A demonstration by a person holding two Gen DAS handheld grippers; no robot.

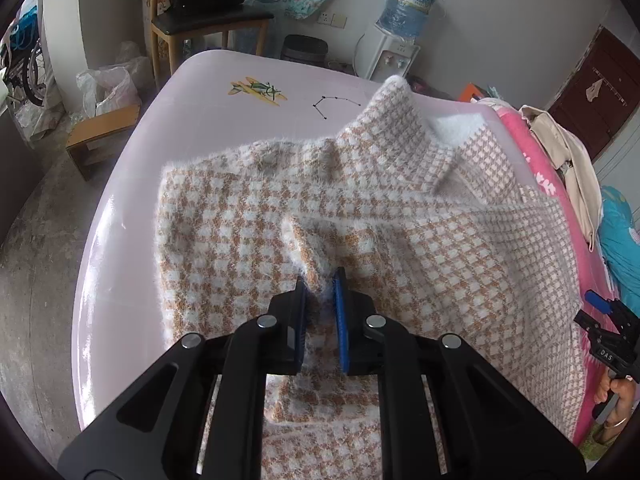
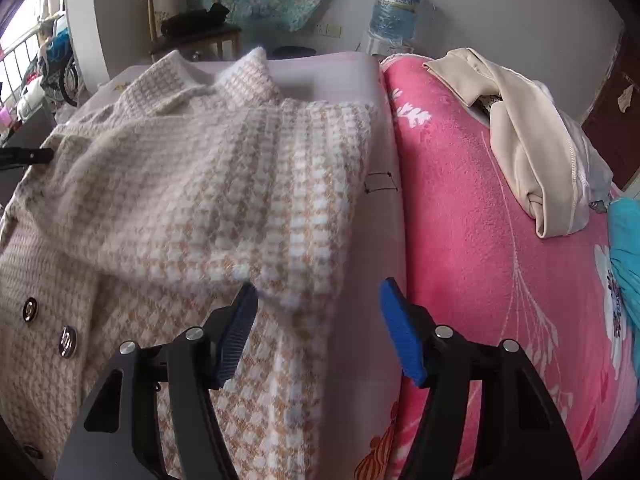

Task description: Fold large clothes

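Observation:
A fuzzy tan-and-white houndstooth coat point(image 1: 360, 208) lies spread on a pale pink table point(image 1: 132, 200), collar toward the far edge. My left gripper point(image 1: 320, 292) is shut on a pinched ridge of the coat's fabric near its middle. In the right wrist view the coat point(image 2: 180, 184) lies with one sleeve folded across its body and metal buttons point(image 2: 66, 342) at the lower left. My right gripper point(image 2: 320, 300) is open and empty, just above the sleeve's cuff edge and the table's right side point(image 2: 372, 280). It also shows at the right edge of the left wrist view point(image 1: 600, 312).
A pink floral blanket point(image 2: 480, 240) covers a bed right of the table, with a beige garment point(image 2: 532, 148) and a teal cloth point(image 2: 628, 248) on it. Behind stand a wooden chair point(image 1: 208, 24), a water dispenser point(image 1: 392, 52) and a low wooden stool point(image 1: 104, 136).

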